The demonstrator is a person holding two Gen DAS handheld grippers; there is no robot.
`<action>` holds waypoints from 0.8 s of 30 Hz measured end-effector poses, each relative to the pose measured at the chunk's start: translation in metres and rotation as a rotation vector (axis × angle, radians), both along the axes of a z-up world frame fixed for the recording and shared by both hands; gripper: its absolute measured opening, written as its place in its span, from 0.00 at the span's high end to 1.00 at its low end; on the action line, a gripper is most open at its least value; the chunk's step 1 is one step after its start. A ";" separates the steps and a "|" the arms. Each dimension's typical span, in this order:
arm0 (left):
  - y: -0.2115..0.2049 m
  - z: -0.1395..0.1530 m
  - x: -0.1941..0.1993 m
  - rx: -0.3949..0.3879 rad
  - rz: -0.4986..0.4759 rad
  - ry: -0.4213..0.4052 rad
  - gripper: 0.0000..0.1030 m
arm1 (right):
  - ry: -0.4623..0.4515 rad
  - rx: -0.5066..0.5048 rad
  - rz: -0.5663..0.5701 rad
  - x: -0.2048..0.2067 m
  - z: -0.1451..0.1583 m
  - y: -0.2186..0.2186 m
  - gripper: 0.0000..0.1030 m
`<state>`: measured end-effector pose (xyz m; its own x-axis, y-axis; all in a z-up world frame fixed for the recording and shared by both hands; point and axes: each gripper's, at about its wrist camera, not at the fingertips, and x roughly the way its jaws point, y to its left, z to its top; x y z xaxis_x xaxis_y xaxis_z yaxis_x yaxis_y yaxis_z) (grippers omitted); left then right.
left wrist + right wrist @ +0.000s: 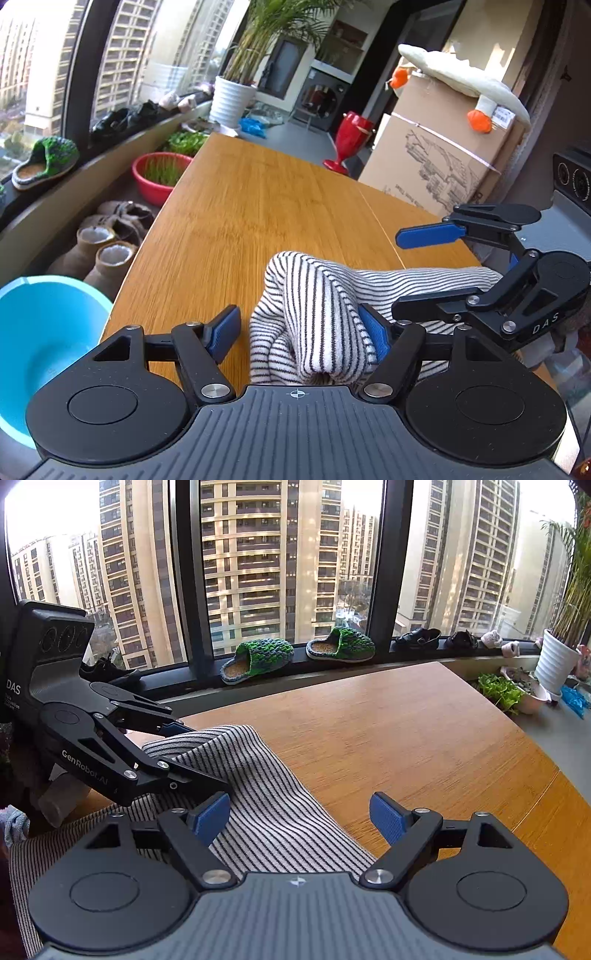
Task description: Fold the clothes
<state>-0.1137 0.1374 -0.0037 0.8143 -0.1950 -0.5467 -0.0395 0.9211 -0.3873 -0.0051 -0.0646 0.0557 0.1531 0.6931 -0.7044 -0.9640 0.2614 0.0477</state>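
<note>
Striped garment [314, 314]: white knit with thin dark stripes, bunched into a raised hump at the near edge of the wooden table [266, 206]; in the right wrist view the same cloth [258, 786] lies flatter, spread toward the table's near left corner. Left gripper [299, 334]: jaws stand wide; the cloth hump rises between the blue pads, the right pad against or just beside the fabric, the left pad apart from it, no pinch visible. Right gripper [301, 818]: jaws stand wide, left blue pad over the striped cloth, right pad over bare wood, nothing clamped between them. In the left wrist view the right gripper [417, 266] comes in from the right, above the garment's far side. Surroundings: blue plastic basin [44, 332] below the table's left edge; fleece-lined boots [107, 254] on the floor; red tub of green shoots [159, 177]; green knitted slippers [340, 644] on the window ledge; white ribbed planter with palm [231, 101]; cardboard box [443, 155] topped by a plush goose [465, 77]; red goblet-shaped vase [349, 140].
</note>
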 end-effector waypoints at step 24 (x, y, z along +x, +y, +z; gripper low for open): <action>0.038 -0.008 -0.019 -0.277 0.067 -0.101 0.09 | -0.135 -0.079 -0.021 -0.058 0.017 -0.008 0.65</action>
